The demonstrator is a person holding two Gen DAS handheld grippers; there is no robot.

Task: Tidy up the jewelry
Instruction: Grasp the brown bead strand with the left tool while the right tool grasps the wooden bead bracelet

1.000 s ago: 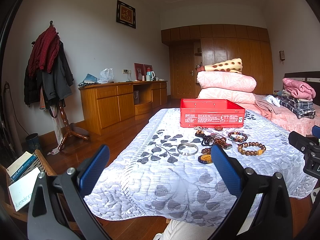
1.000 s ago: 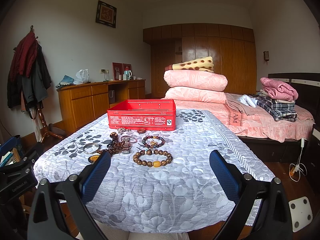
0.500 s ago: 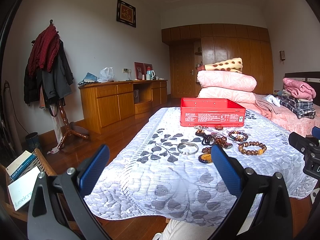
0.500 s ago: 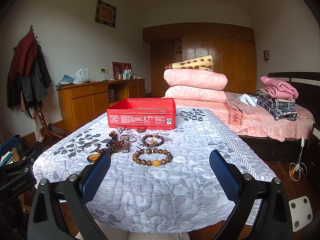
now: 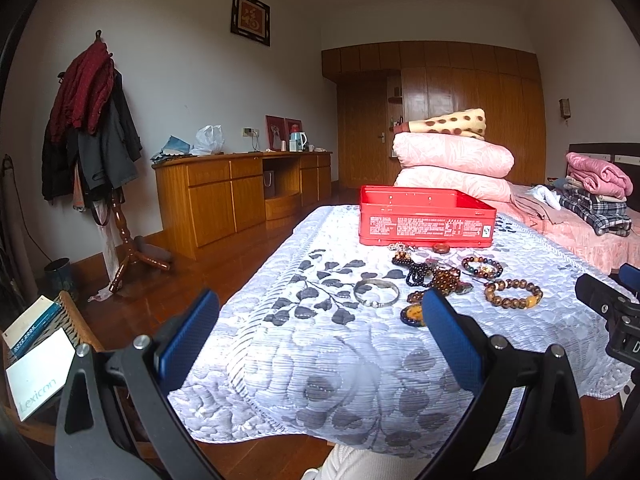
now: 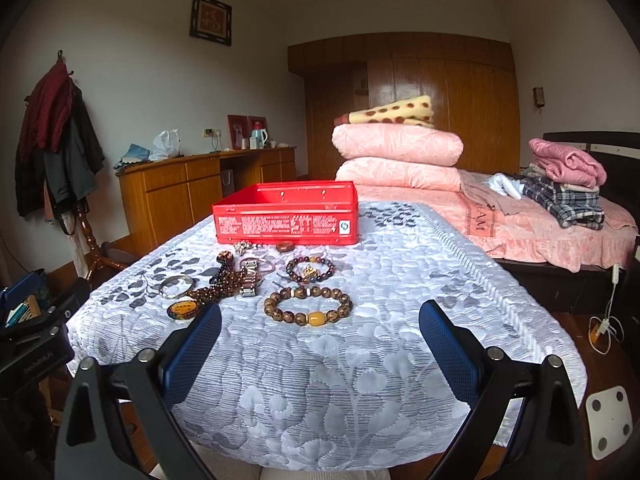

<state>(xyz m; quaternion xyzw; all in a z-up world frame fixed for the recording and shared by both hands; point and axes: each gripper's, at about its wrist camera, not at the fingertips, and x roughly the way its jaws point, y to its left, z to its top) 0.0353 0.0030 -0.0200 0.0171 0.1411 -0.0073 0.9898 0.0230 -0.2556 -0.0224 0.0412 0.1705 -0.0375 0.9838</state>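
Observation:
An open red tin box [image 6: 288, 218] [image 5: 426, 220] stands at the far end of a table under a white leaf-pattern cloth [image 6: 360, 360]. In front of it lies a cluster of jewelry: a brown bead bracelet with an amber bead [image 6: 307, 306] [image 5: 513, 293], a darker bead bracelet [image 6: 311, 269], a silver bangle [image 6: 176, 285] [image 5: 376, 292], an amber pendant [image 6: 182, 309], bead strands and a watch [image 6: 248, 276]. My left gripper [image 5: 320, 332] and right gripper [image 6: 320, 340] are both open and empty, short of the jewelry at the table's near end.
A wooden sideboard [image 5: 240, 192] runs along the left wall, with a coat stand [image 5: 92, 140] nearer. A bed with folded pink quilts [image 6: 396, 160] and clothes [image 6: 560, 188] lies behind and to the right. A basket with books [image 5: 36, 344] sits at the lower left.
The right gripper has moved slightly forward toward the jewelry. The left gripper has barely moved. Both stay open.

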